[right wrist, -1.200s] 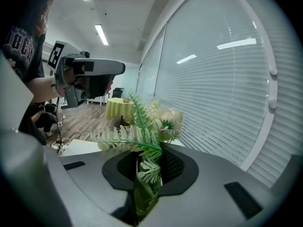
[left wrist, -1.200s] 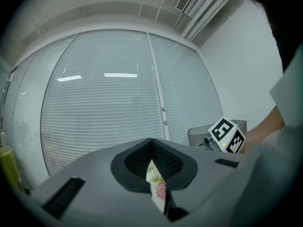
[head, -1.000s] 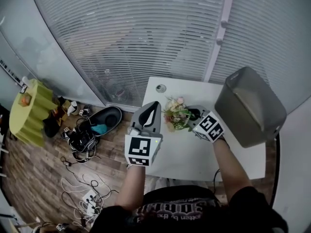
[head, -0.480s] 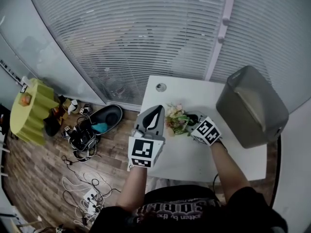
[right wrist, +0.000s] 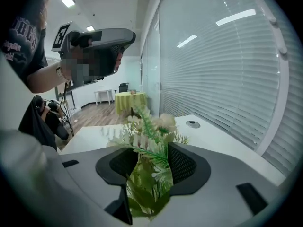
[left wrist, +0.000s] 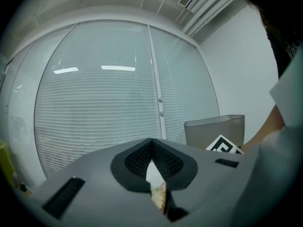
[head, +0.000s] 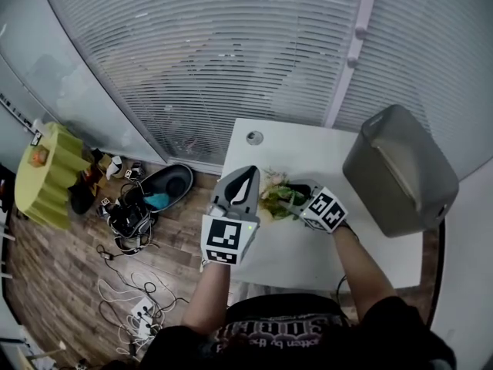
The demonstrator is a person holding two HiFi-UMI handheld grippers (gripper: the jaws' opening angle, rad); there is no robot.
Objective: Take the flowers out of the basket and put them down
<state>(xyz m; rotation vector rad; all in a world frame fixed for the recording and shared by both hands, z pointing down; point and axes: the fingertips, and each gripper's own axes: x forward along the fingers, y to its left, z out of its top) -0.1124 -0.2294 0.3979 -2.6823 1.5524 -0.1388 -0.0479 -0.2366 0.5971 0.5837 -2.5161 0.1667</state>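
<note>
A small bunch of artificial flowers (head: 274, 194) with pale blooms and green leaves lies low over the white table (head: 308, 253), left of the grey basket (head: 397, 168). My right gripper (head: 293, 194) reaches in from the right; its jaws are opening, and the leafy stems (right wrist: 150, 171) still sit between them with the pads no longer pressing. In the right gripper view the blooms (right wrist: 156, 124) stick out past the jaws. My left gripper (head: 245, 174) hovers shut at the table's left edge, beside the flowers and holding nothing. Through its narrow slit a sliver of flower (left wrist: 159, 198) shows.
The basket (left wrist: 215, 129) stands at the table's right end. A round cable hole (head: 254, 138) is at the far left corner. Slatted blinds run behind the table. On the wooden floor to the left lie cables and bags (head: 131, 222) and a yellow-green covered table (head: 46, 179).
The right gripper has carried the flowers down and slightly left toward the tabletop, and its jaws have widened. The left gripper has stayed almost still.
</note>
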